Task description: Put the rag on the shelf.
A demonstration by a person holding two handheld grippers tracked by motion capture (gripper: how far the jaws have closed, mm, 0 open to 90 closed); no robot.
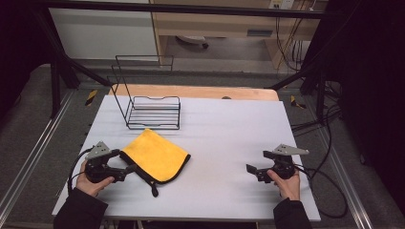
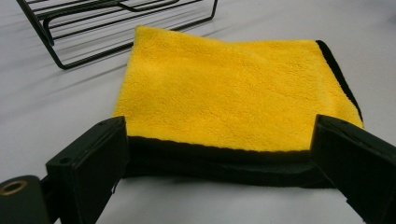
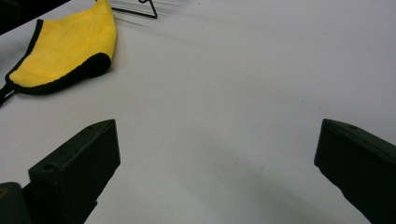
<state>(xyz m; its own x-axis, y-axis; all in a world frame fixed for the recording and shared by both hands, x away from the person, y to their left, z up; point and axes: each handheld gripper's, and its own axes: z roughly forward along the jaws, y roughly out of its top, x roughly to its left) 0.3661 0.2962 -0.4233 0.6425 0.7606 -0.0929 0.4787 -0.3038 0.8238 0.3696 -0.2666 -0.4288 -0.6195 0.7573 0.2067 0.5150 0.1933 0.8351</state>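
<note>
The left gripper (image 1: pixel 128 161) sits low at the near left of the table (image 1: pixel 229 119), its jaws spread wide with nothing clamped between them. In the left gripper view the black-trimmed near edge of the yellow cloth (image 2: pixel 233 93) lies right between the two jaws, which stand either side of it without pressing. The cloth lies folded flat on the table, just in front of the black wire rack (image 1: pixel 153 112), which stands upright toward the far left. The right gripper (image 1: pixel 257 162) is well apart at the near right, jaws wide open over bare tabletop and holding nothing, with the cloth (image 3: pixel 65 51) off beyond its left jaw.
</note>
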